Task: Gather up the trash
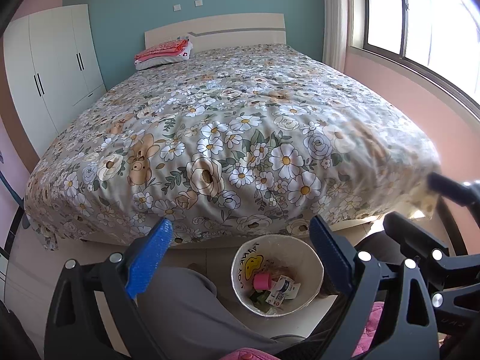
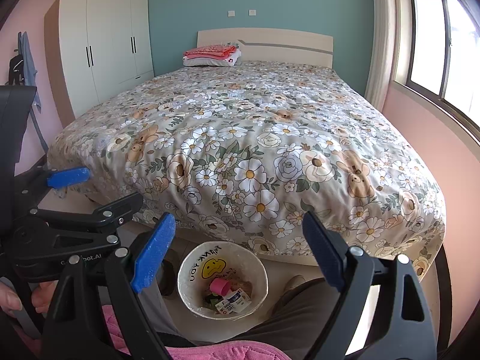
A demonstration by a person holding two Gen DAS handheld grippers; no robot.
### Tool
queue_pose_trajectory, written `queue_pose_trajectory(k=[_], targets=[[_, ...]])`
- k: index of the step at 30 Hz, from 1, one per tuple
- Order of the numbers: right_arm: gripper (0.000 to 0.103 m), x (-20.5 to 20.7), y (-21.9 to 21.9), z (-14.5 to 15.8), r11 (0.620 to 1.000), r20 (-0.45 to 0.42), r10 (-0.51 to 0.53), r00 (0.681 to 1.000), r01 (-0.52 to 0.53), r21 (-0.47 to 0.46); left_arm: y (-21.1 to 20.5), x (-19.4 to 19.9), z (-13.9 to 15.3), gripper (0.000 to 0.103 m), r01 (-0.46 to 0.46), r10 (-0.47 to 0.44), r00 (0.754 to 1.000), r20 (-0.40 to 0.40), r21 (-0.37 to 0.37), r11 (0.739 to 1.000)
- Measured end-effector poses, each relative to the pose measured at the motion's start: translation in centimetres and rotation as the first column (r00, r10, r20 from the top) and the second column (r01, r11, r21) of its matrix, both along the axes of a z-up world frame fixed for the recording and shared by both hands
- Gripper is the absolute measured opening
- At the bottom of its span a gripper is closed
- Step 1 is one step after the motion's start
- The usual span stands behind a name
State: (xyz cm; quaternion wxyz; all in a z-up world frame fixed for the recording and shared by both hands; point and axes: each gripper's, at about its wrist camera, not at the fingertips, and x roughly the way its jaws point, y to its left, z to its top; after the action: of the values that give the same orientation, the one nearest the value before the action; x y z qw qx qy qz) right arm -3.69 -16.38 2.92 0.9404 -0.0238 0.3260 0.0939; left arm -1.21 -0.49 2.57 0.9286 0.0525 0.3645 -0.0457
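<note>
A small white bin [image 1: 295, 253] with a yellow smiley face stands on the floor at the foot of the bed, between the person's knees. Inside lie a pink cap-like piece [image 1: 261, 280], a white printed packet [image 1: 282, 292] and green scraps. My left gripper [image 1: 241, 225] hangs above and before the bin, open, with nothing between its blue pads. My right gripper [image 2: 238, 219] is held the same way over the bin [image 2: 192, 259], open and empty. Each gripper shows at the edge of the other's view: the right gripper [image 1: 409, 198] and the left gripper [image 2: 113, 186].
A large bed with a floral cover [image 2: 255, 138] fills the middle, with folded pink clothes [image 2: 210, 52] on a pillow at its head. A white wardrobe [image 2: 102, 45] stands at the left, a window [image 2: 435, 39] at the right. Grey trouser legs [image 1: 180, 309] and a pink cloth [image 2: 210, 352] lie below the grippers.
</note>
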Motion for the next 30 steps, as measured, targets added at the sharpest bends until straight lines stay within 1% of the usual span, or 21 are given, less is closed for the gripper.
queue_pose_trajectory(k=[30], targets=[[0.085, -0.05, -0.10, -0.40, 1.000, -0.010, 0.000, 1.000, 0.000, 0.008, -0.02, 0.03, -0.08, 0.094, 0.000, 0.000, 1.000, -0.004, 0.004, 1.000]])
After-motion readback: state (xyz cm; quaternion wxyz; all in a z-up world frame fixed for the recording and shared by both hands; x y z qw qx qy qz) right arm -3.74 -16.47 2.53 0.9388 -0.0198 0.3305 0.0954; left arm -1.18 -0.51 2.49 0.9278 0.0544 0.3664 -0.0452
